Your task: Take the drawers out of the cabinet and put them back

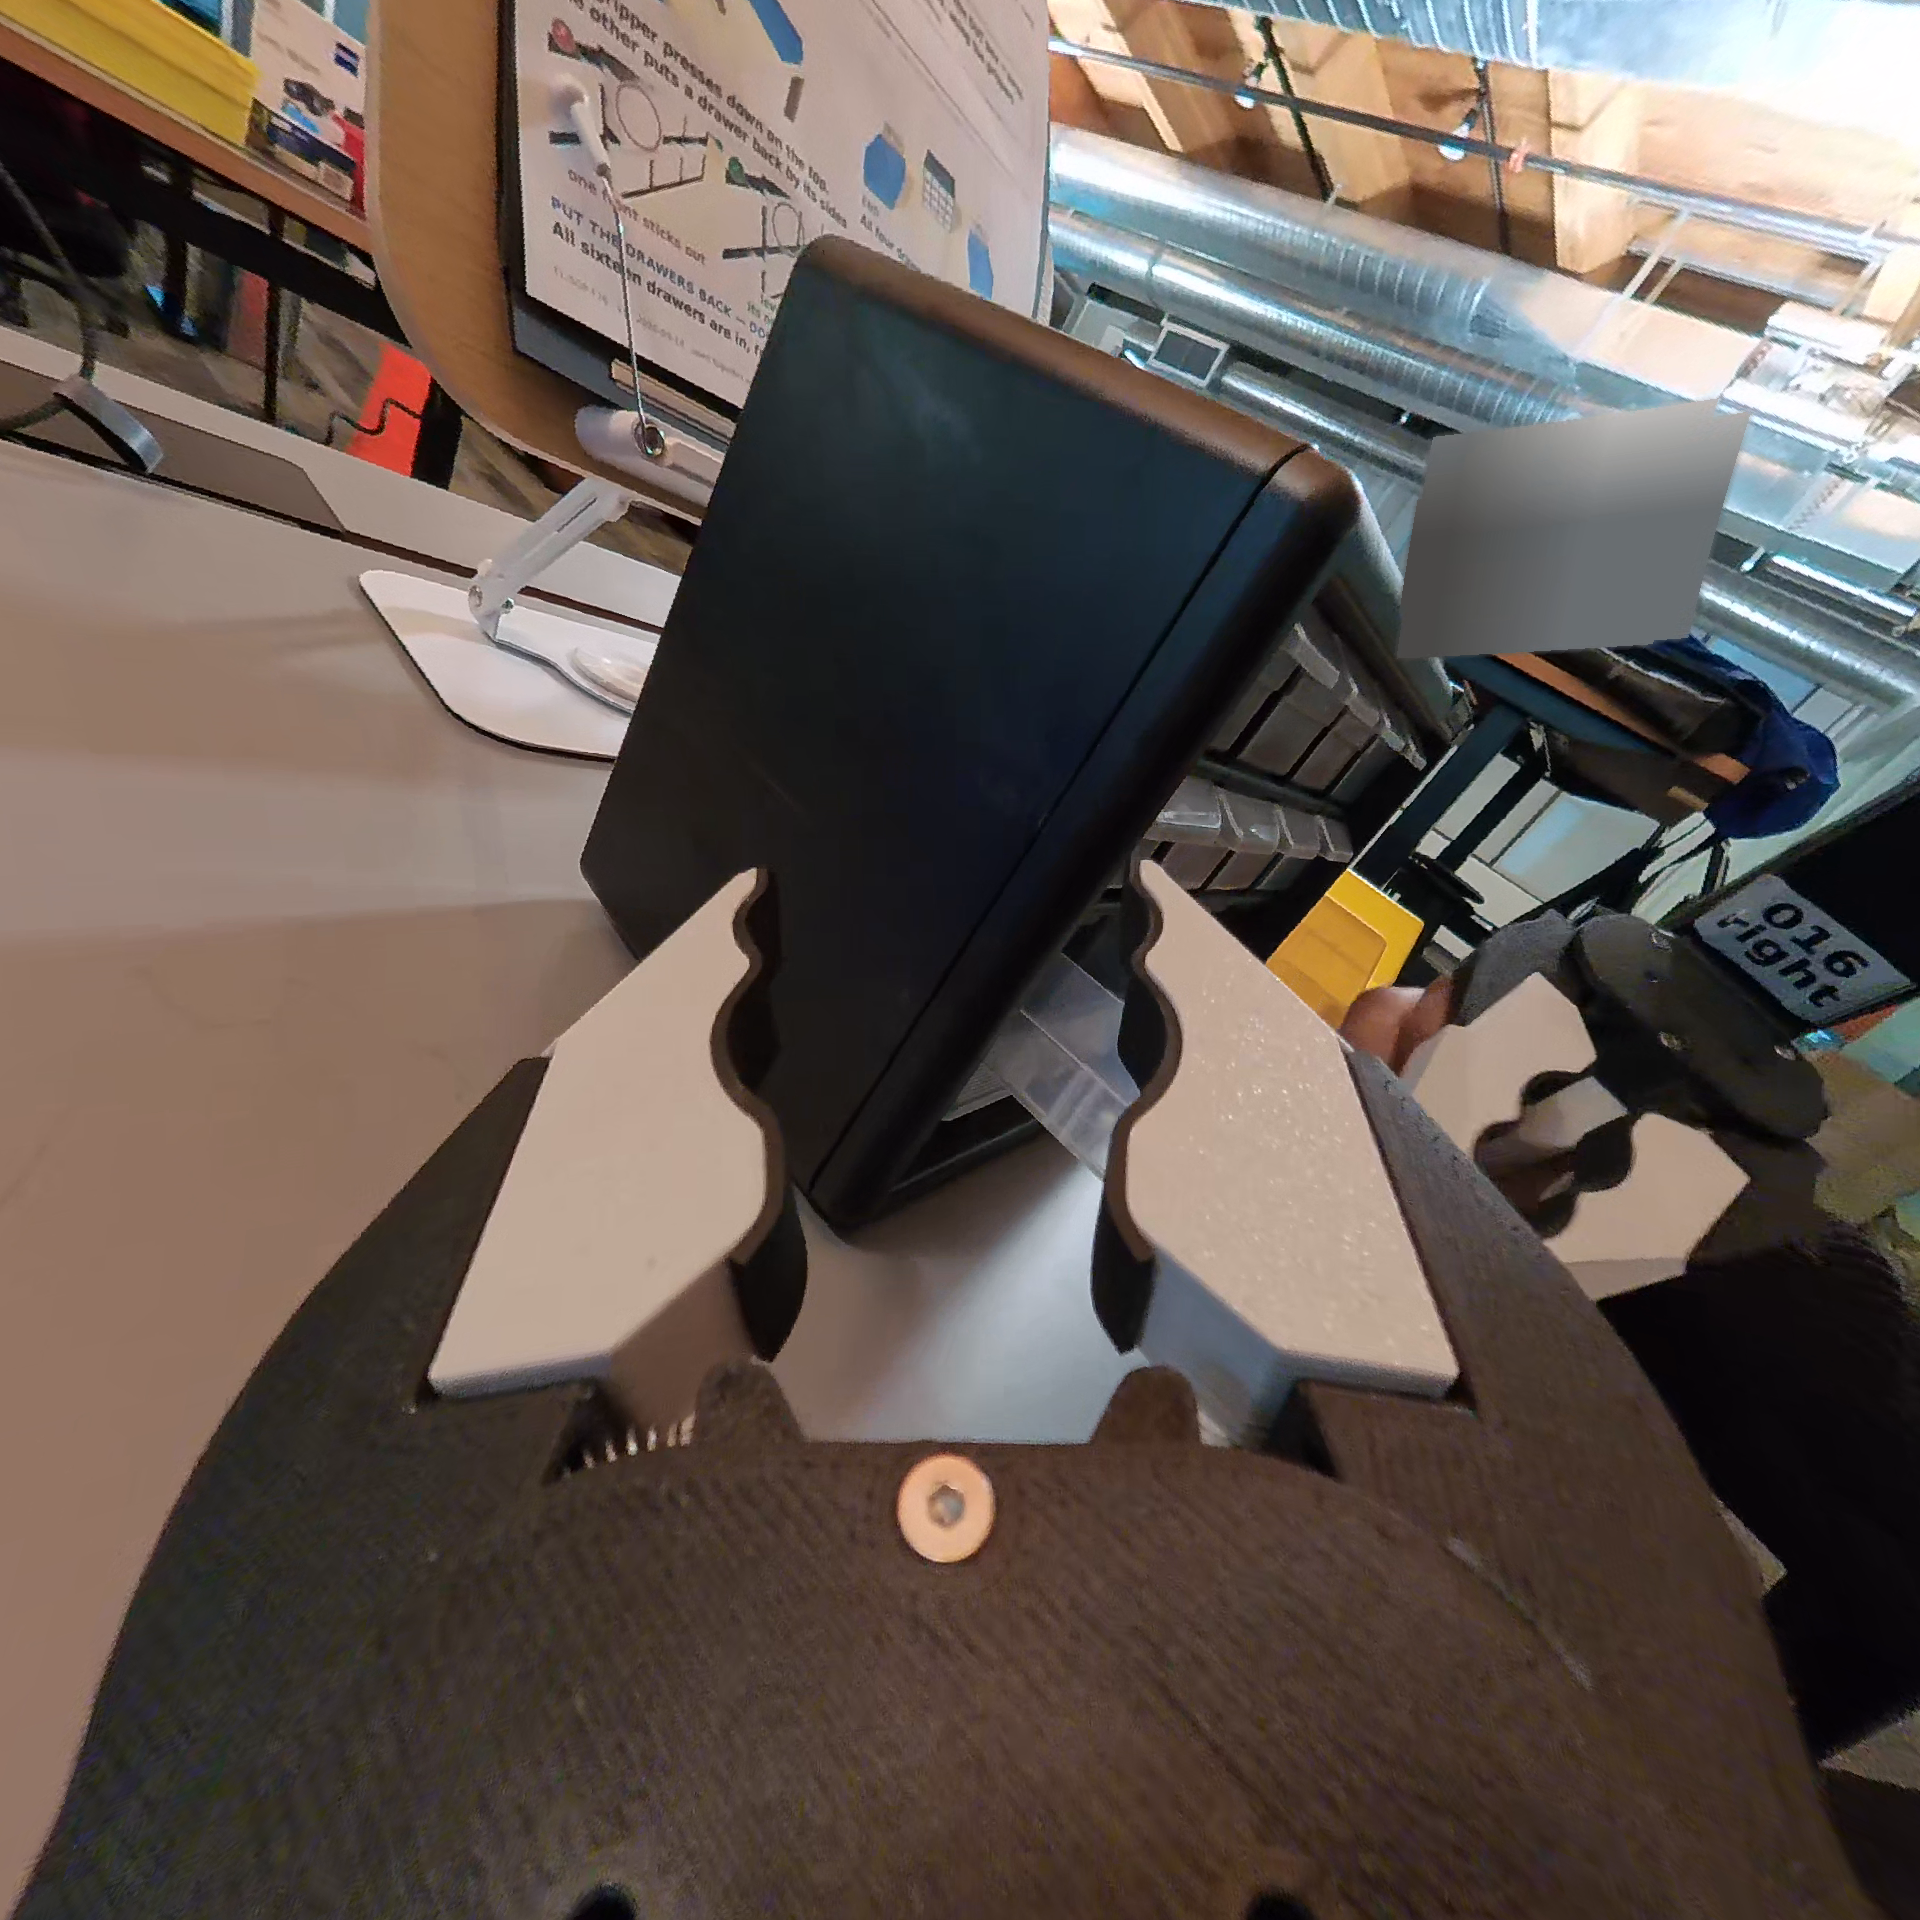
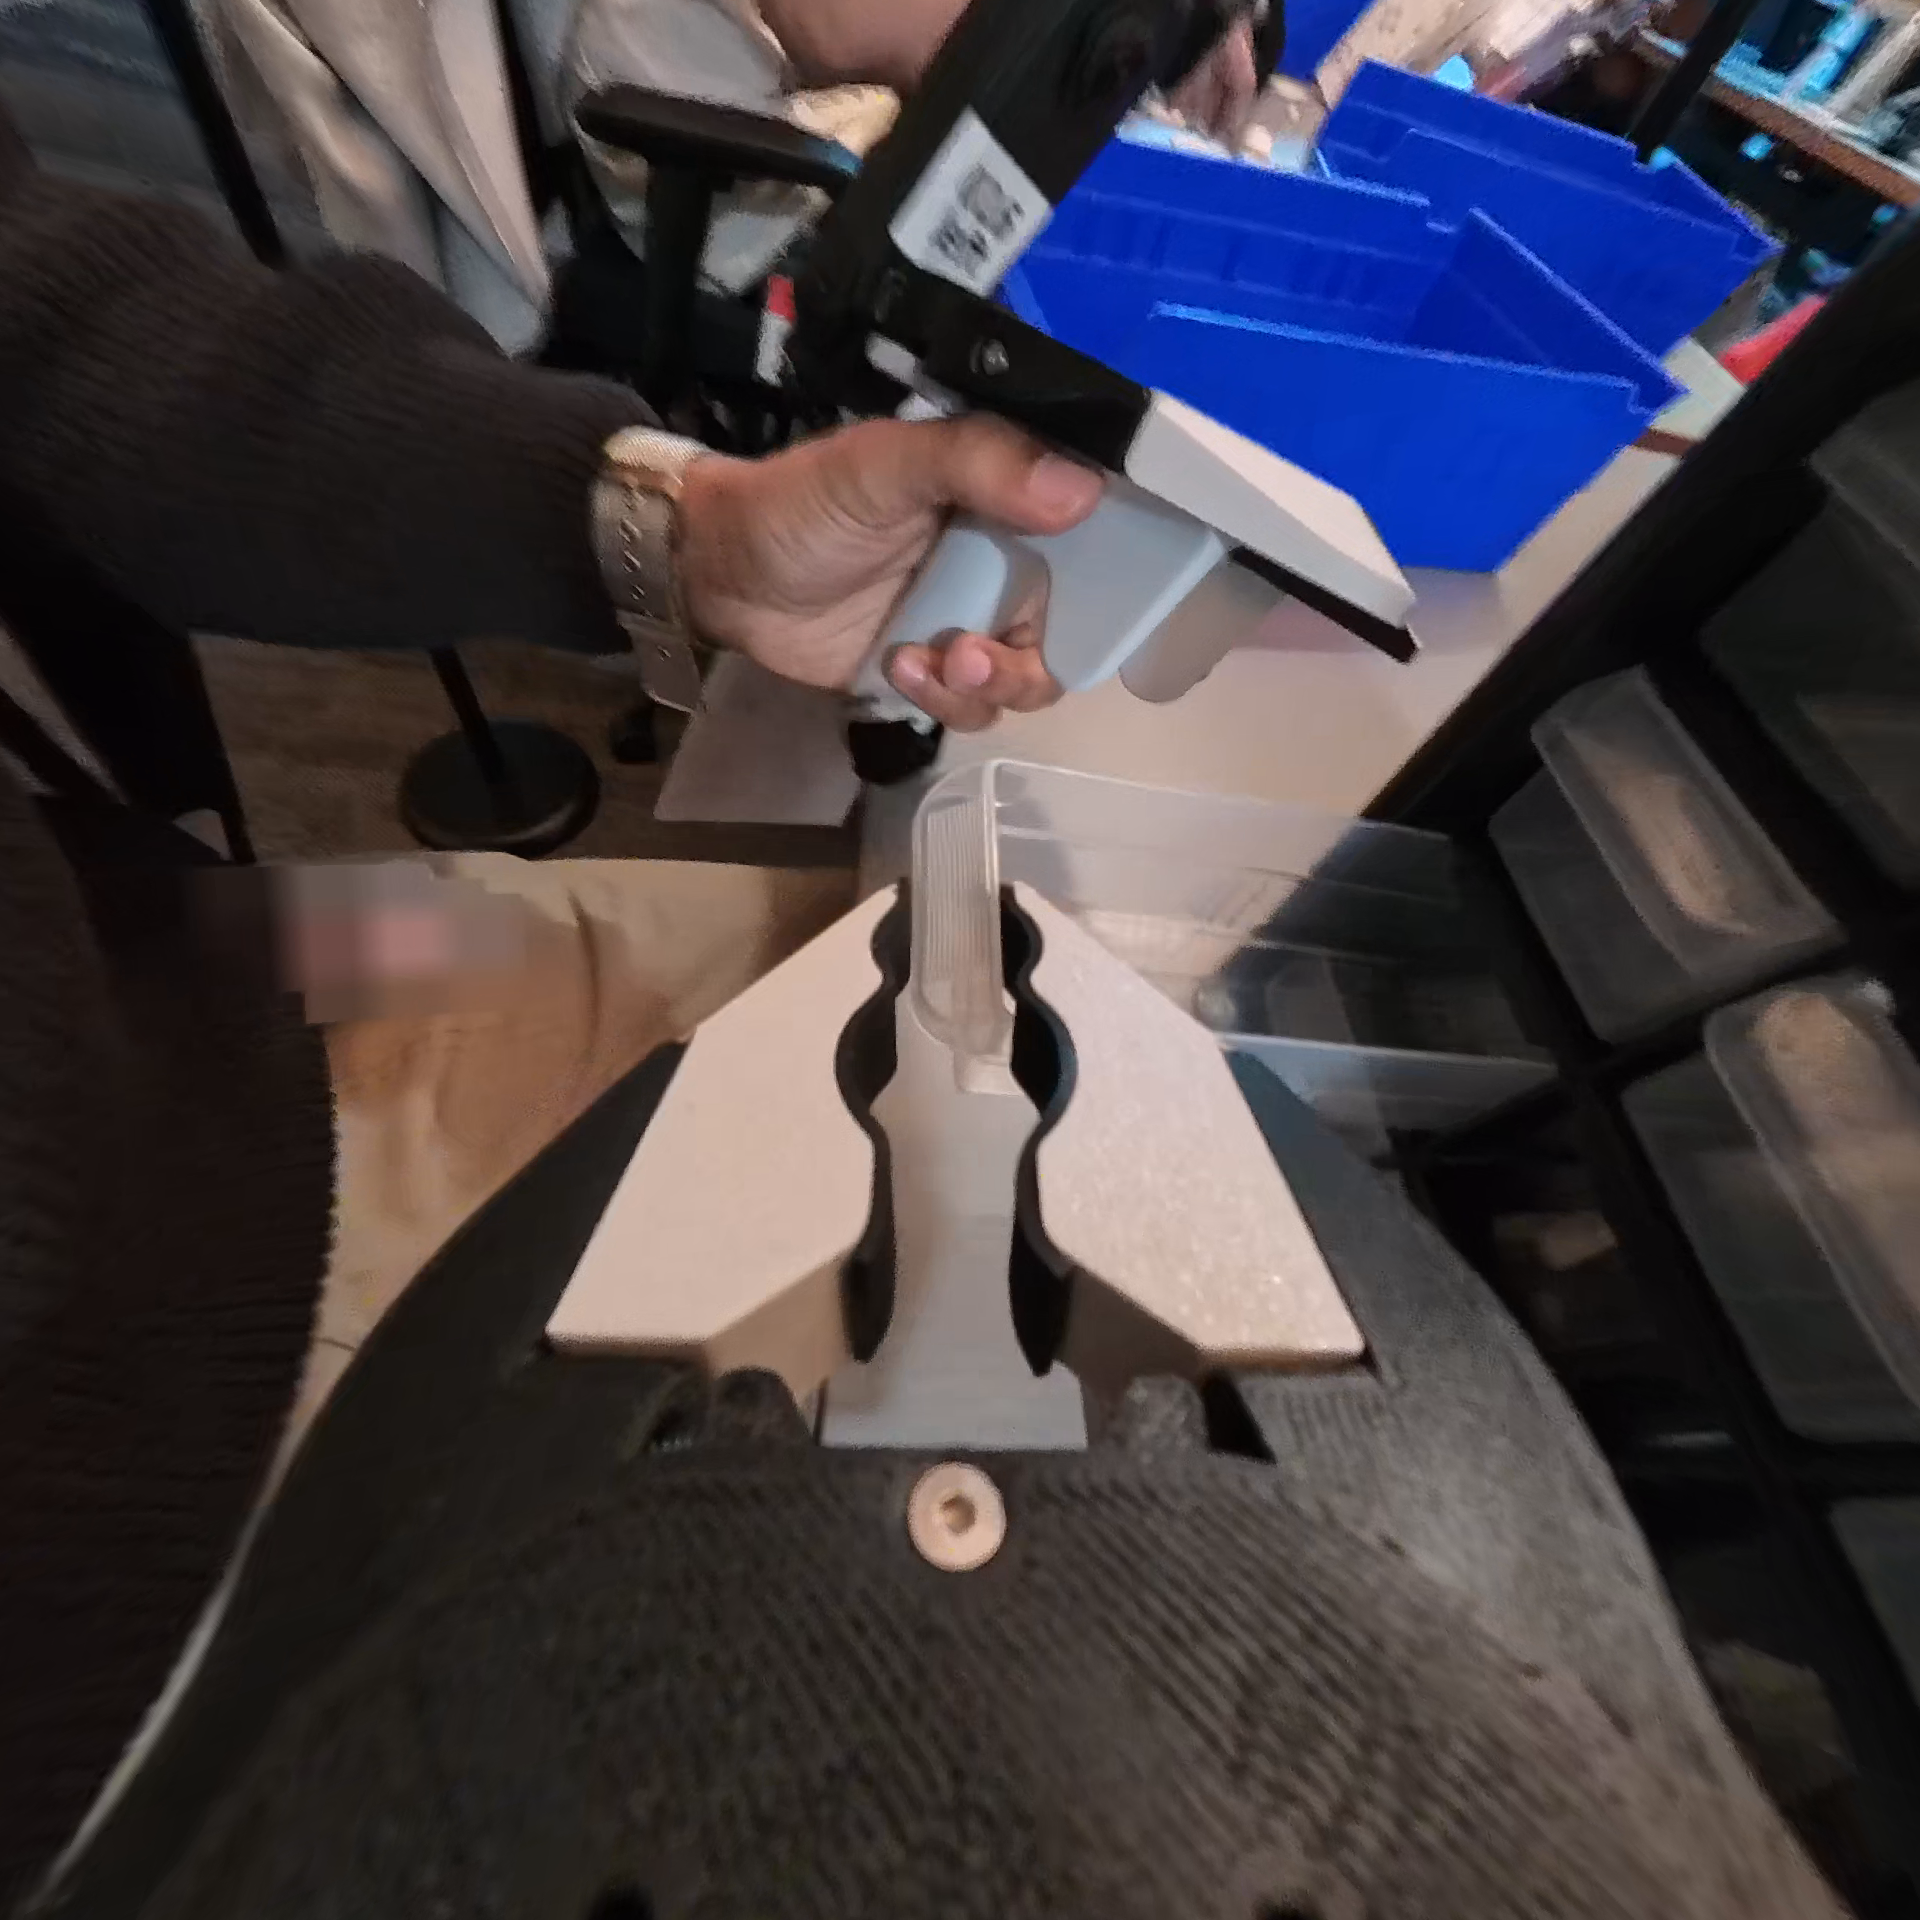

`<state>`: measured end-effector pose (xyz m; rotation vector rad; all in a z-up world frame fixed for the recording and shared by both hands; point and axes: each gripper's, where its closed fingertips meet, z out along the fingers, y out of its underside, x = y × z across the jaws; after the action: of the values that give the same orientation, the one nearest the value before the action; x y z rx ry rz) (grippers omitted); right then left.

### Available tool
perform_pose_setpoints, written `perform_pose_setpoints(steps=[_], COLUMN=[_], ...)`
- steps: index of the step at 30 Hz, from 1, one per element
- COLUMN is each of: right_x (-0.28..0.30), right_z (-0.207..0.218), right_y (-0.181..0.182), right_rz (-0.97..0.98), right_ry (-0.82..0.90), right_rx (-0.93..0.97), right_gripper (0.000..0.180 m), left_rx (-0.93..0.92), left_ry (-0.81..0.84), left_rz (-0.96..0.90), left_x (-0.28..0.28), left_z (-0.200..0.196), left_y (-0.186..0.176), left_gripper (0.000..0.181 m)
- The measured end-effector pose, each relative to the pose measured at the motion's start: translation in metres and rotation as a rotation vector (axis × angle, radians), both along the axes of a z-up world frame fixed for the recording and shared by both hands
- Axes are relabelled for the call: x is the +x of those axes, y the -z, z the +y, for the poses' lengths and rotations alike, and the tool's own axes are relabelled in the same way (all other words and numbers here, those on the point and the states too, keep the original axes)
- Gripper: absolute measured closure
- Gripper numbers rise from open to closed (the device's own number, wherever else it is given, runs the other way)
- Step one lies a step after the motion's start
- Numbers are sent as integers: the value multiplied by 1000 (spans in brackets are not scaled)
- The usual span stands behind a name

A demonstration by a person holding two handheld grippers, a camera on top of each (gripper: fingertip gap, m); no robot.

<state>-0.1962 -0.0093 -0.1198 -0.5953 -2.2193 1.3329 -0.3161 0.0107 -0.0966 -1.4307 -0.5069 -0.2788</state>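
Left wrist view, cabinet: the black cabinet (image 1: 935, 665) stands on the pale tabletop (image 1: 260, 831), seen corner-on; clear drawers show along its front at the right edge
Left wrist view, left hand-held gripper: the left hand-held gripper (image 1: 951, 935) has its jaws spread wide either side of the cabinet's near corner, clamping nothing; I judge it is there to steady the cabinet, so it wants to press or brace squarely, not pinch the corner
Left wrist view, other tool: the right hand-held gripper (image 1: 1621, 1132) sits low at the cabinet's front, off to the right
Right wrist view, drawer: one clear drawer (image 2: 1195, 935) juts partway out of the cabinet (image 2: 1662, 727); the rest sit in their slots
Right wrist view, right hand-held gripper: the right hand-held gripper (image 2: 956, 987) is pinched onto the drawer's ribbed pull tab (image 2: 956, 935); jaws narrow, tab between them
Right wrist view, bracing hand: a person's hand (image 2: 862, 561) holds the left tool above, near blue bins (image 2: 1403, 343)
Step in hand: whether the drawer goes out or in, I cannot tell
Doing it well: travel straight along the slot, level, no twist; the tab is thin and slick, so a firm centred hold matters
Risk: a skewed drawer may jam, or drag the light cabinet across the tabletop
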Motion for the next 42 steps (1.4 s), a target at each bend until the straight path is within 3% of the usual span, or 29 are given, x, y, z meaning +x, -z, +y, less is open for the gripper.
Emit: perform_pose_setpoints(steps=[6, 9, 11, 13, 16, 21, 33, 42], right_x=[-24, -19, -11, -3, 12, 8, -59, -77], right_z=[27, 25, 24, 23, 12, 9, 65, 80], right_y=[10, 9, 7, 0, -9, 12, 15, 16], right_rz=[118, 111, 71, 65, 55, -23, 185, 219], right_ry=[196, 203, 192, 181, 105, 96, 545, 684], right_rx=[124, 124, 100, 52, -38, -51, -34, -47], right_gripper=[151, 130, 128, 132, 158, 180, 180, 180], left_rx=[-18, -19, -17, -13, -9, -13, -27, -41], left_ry=[9, 12, 8, 4, 3, 3, -4, 2], left_rz=[7, 4, 3, -1, -18, -16, -19, -19], left_x=[1, 1, 0, -1, -3, -2, -3, -1], left_z=[2, 1, 0, -1, -1, -1, 0, 2], left_y=[4, 4, 3, 3, 4, 4, 7, 10], left_gripper=[116, 116, 116, 116, 116, 116, 117, 118])
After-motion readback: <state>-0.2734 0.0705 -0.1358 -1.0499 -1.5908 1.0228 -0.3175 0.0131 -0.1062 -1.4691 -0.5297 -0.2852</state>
